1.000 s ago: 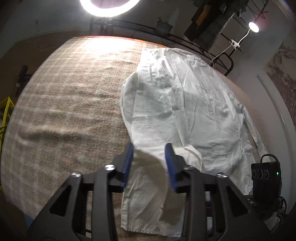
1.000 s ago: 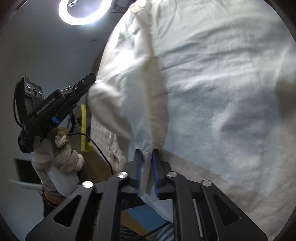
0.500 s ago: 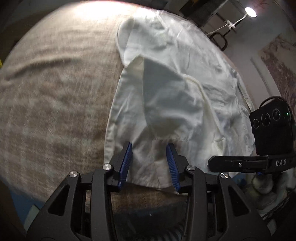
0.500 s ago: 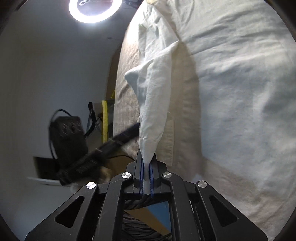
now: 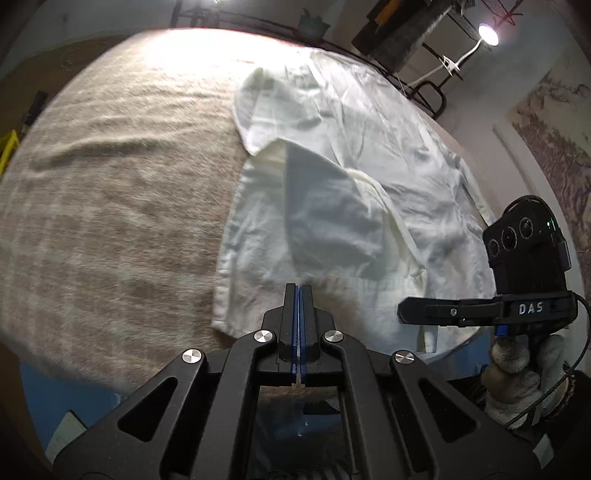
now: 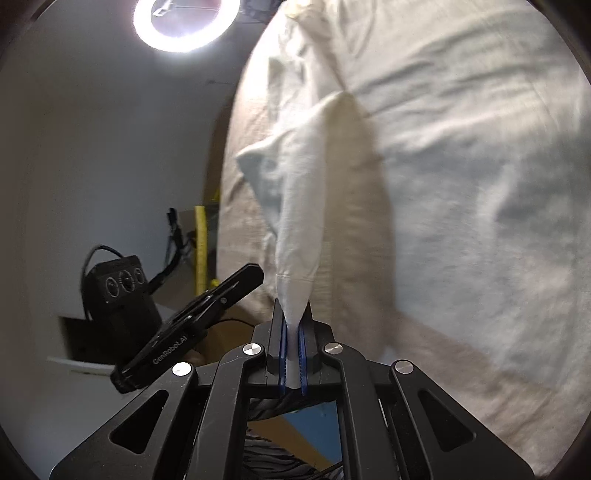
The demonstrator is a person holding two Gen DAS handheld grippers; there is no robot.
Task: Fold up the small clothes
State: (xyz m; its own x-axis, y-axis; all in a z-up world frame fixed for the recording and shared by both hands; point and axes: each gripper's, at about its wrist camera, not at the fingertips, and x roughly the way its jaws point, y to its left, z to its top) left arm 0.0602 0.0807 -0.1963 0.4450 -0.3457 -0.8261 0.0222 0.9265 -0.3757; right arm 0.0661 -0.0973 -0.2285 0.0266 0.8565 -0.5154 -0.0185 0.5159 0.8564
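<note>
two grippers show, one in each of your gloved hands. your left gripper point(image 5: 298, 291) sits at the bottom centre of the left wrist view, its jaws pressed flat together just below the near hem of the white shirt point(image 5: 343, 177); a pale sliver shows between the blue pads, but you cannot tell from this view whether any cloth is caught there. your right gripper point(image 6: 293, 314) has its jaws clamped on a gathered bit of the shirt point(image 6: 461, 166), and the cloth rises from the pads in a narrow cone toward the upper middle of the right wrist view.

the shirt lies spread on the table point(image 5: 110, 184), which is covered by a beige checked cloth; it fills the centre and right of the left wrist view, with one fold turned over on its middle. in the right wrist view it takes up most of the right side, wrinkled and a little blurred.

your right gripper point(image 5: 424, 314) also appears at the right edge of the left wrist view, side on, over the shirt's near corner, with your right hand point(image 5: 517, 373) below it. your left gripper point(image 6: 236, 286) shows at the lower left of the right wrist view, pointing toward the lifted cloth, near it but apart. a ring light point(image 6: 186, 22) glows at the top left there.
</note>
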